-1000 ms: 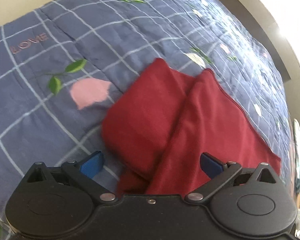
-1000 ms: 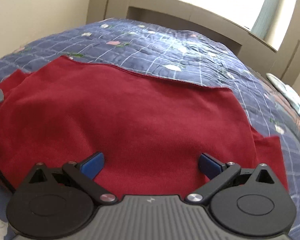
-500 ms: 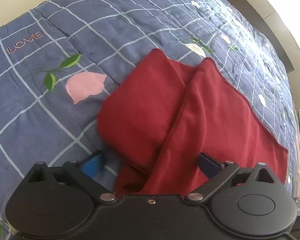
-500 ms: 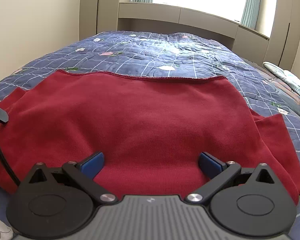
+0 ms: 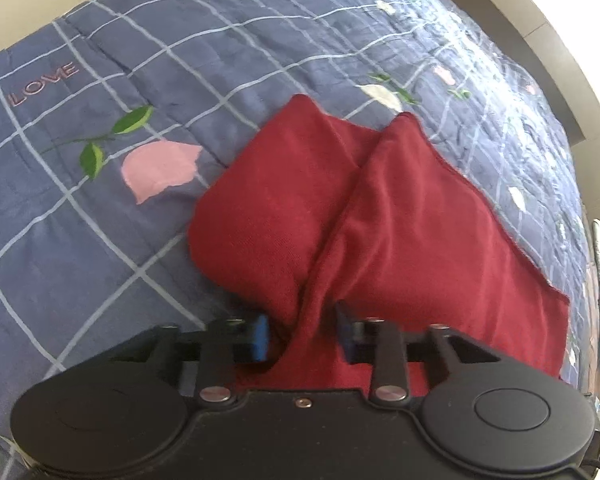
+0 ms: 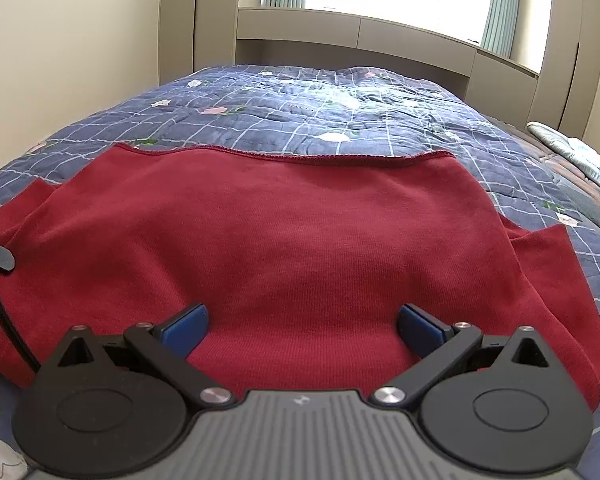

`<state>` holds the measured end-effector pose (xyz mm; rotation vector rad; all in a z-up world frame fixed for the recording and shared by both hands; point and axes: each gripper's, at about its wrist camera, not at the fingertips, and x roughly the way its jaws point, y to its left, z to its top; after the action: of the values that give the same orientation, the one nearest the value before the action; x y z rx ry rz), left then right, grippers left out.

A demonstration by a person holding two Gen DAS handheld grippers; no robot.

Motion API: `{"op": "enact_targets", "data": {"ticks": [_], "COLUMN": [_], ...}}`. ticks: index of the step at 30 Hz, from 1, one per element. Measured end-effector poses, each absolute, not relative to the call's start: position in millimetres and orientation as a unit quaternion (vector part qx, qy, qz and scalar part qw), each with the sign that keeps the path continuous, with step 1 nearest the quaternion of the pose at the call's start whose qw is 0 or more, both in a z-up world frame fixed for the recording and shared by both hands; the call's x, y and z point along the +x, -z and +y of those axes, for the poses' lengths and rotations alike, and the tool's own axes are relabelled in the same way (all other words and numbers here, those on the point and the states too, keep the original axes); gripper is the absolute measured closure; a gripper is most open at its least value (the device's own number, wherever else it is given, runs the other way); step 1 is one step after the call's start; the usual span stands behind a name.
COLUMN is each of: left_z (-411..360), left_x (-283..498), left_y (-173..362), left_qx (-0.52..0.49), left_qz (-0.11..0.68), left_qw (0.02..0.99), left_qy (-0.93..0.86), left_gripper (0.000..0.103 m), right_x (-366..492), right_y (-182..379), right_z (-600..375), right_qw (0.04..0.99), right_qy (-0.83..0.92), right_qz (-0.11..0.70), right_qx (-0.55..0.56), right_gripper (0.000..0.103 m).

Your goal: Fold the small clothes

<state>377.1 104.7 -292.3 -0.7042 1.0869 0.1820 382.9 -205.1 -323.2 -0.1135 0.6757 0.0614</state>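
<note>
Red garment [image 5: 400,216] spread on blue quilted bed [image 5: 140,240], filling centre and right of left wrist view; sleeve [image 5: 276,200] folded out toward centre-left, next to pink petal print [image 5: 160,168]. In right wrist view, same garment [image 6: 284,240] covers middle of frame, hem [image 6: 284,155] running across upper centre, w/ bedcover [image 6: 320,100] beyond.

Left gripper [image 5: 302,330], bottom centre: jaws closing, bunched ridge of red fabric between blue pads [image 5: 260,336]. Gap at the pads not fully gone, so pinch looks partial, not firm yet. Right gripper [image 6: 302,322], bottom centre of its view: jaws spread wide, resting over garment body, nothing pinched.

Probably at grab step for a fold, approx early in task.

Risks from here:
- Grabbing only top layer of the bunch → sleeve stays behind on lifting, fold comes out lopsided.
- Catching bedcover along w/ fabric, since pads sit low near the bed → quilt drags up w/ garment.
- Lifting before pinch is firm → soft knit slips out.
- Right side idle while left pulls → whole garment slides across bed instead of folding; could need right jaws holding down or gripping other edge first.
- Uneven pull → hem skews, creases set in.
</note>
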Motion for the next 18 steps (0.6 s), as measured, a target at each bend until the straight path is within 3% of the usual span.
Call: {"op": "enact_targets", "data": {"ticks": [2,10,18], "left_z": [100.2,85.3,57.6], "left_x": [377.1,377.9,388.3], "left_y": [287.3,266.3,225.8], "left_qx": [-0.322,-0.287,-0.248], "left_qz": [0.5,0.481,0.459], "left_qw": [0.8,0.824,0.852], "left_qy": [-0.084,-0.083,-0.048], "left_gripper": [0.084,0.088,0.088], "right_x": [383.3,404.5,382.4], "right_y": [323.0,293.1,251.4], "right_z": [-205.3,-206.3,-255.3], "right_qw": [0.941,0.9,0.918], "right_qy": [-0.031,-0.067,-0.057], "right_qz": [0.333,0.421,0.384], "right_qx": [-0.054,-0.086,-0.088], "right_gripper": [0.0,0.0,0.0]}}
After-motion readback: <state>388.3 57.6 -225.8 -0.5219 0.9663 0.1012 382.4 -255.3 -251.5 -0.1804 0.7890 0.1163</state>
